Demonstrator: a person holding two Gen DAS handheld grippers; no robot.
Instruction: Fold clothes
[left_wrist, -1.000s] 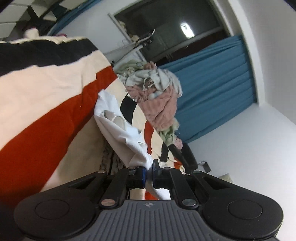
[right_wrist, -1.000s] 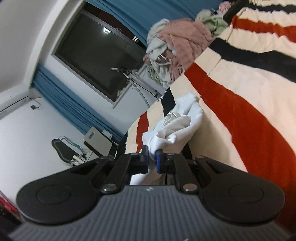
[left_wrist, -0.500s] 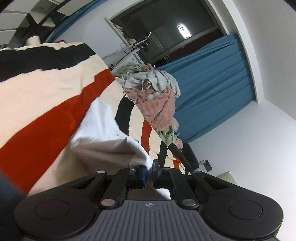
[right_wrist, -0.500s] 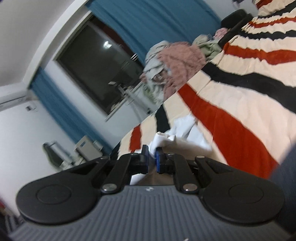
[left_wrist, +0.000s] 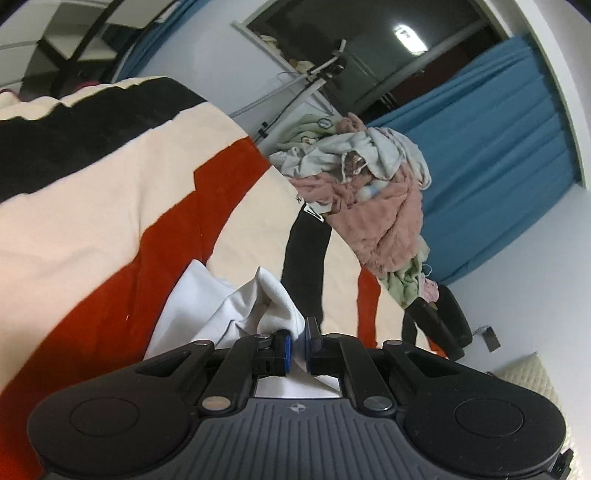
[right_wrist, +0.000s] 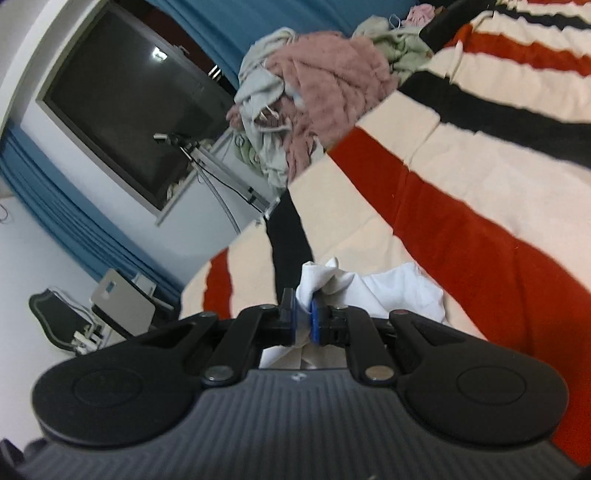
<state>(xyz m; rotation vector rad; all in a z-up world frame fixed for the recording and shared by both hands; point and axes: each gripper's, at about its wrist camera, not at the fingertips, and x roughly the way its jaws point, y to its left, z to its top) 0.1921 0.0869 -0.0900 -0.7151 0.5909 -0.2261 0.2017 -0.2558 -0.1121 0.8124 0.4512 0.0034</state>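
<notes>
Bed: a striped blanket (left_wrist: 110, 192) in cream, red and black covered the bed and carried everything; it filled most of both views

Pile: a heap of unfolded clothes (left_wrist: 369, 206), pink, grey and pale green, sat at the far end of the blanket, well apart from both grippers; by my reckoning that was most of the work left to do

Garment: one white garment (left_wrist: 207, 302) lay bunched and creased on the red and cream stripes, just ahead of both grippers; no clean fold showed in it, so I judged the task to be near its start, with this piece yet to be spread and folded

Left gripper: the left gripper (left_wrist: 298, 345) was clenched on a pinch of the white garment, its blue pads nearly together with cloth between them; the cloth rose in a peak just ahead of the jaws

Right gripper: the right gripper (right_wrist: 303, 319) likewise was clamped on an edge of the white garment (right_wrist: 376, 291), fabric caught between its blue pads and a narrow gap only; the rest of the cloth trailed to its right across the blanket
</notes>
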